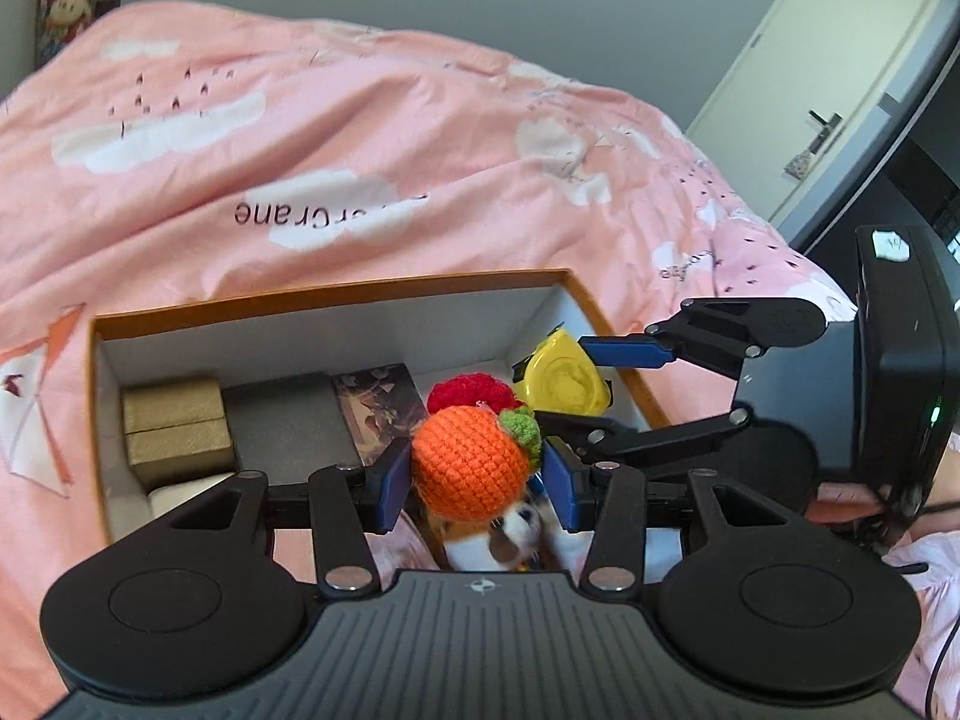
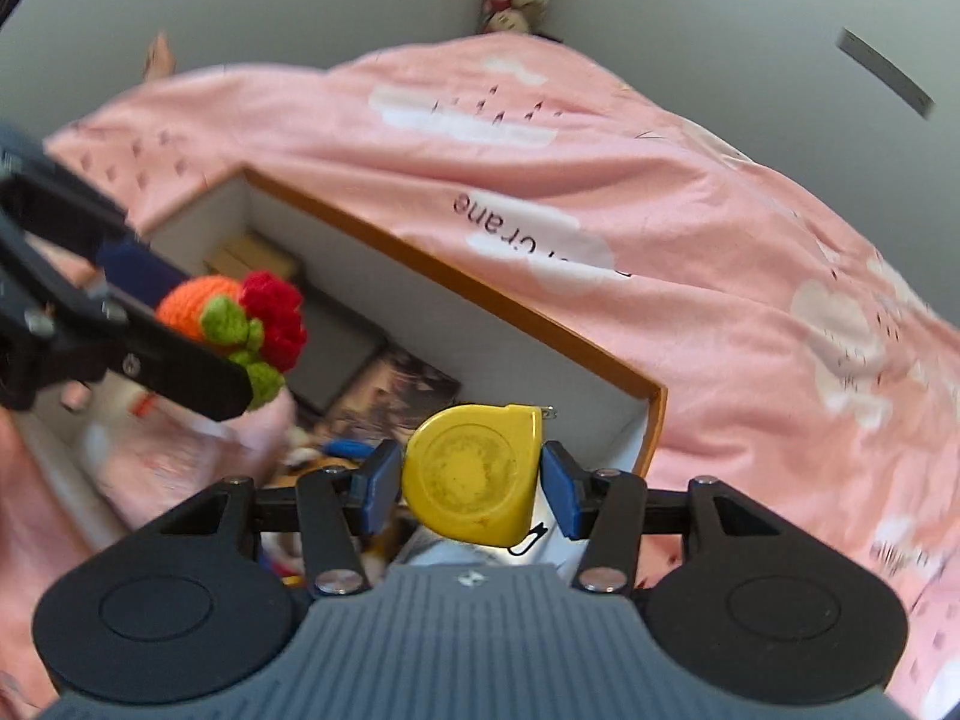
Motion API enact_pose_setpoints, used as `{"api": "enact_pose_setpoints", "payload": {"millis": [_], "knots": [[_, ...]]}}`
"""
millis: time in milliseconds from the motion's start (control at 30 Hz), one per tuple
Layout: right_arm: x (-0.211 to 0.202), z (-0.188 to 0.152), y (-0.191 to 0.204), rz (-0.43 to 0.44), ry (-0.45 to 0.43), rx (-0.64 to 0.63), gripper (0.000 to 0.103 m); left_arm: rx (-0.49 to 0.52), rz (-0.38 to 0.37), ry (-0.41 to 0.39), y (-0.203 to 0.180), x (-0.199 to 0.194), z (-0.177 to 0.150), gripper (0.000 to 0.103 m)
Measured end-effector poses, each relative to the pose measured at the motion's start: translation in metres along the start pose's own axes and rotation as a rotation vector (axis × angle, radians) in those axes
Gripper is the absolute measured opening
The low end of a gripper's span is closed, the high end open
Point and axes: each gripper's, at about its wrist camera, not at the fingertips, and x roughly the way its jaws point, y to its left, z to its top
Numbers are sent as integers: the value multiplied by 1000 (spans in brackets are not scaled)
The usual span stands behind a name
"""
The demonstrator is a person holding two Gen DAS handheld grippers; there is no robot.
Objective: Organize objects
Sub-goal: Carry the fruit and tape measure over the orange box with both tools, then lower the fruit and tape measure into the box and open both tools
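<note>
Nearby, gold boxes [image 1: 177, 429] (stacked) crowd the box [image 1: 336, 291].

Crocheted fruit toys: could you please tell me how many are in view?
2. The orange crocheted fruit sits between the left gripper pads; the red crocheted fruit hangs beside it, apparently attached. Others may lie hidden in the box.

left gripper [image 1: 477, 474]: fingers clamped, tilted downward | right gripper [image 2: 471, 480]: fingers clamped, tilted downward
</note>
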Motion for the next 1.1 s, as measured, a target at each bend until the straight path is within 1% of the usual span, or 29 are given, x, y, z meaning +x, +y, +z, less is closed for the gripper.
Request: {"api": "enact_pose_setpoints", "payload": {"millis": [133,300,367,467,567,633,667,700,833,967,1100], "knots": [[35,8,-2,-16,61,-94,53,-13,15,15,11,18,9,53],[66,14,-2,-30,126,-184,53,-20,13,28,17,32,17,53],[75,15,-2,-39,156,-196,53,-24,10,32,19,37,19,53],[86,16,-4,-60,205,-177,53,-27,5,41,20,44,21,53],[92,14,-2,-101,220,-214,53,-28,9,49,21,51,23,53],[96,13,-2,-104,226,-229,53,-38,5,54,23,54,24,53],[96,12,-2,-111,227,-243,53,-46,0,55,24,56,25,53],[97,11,-1,-126,226,-260,57,-52,-5,56,24,57,25,53],[92,11,-6,-145,211,-266,56,-53,-6,57,22,59,27,53],[66,13,-18,-115,138,-187,56,-56,-11,65,18,65,30,53],[33,8,-26,-148,43,-145,58,-73,-25,94,14,78,30,53]]}}
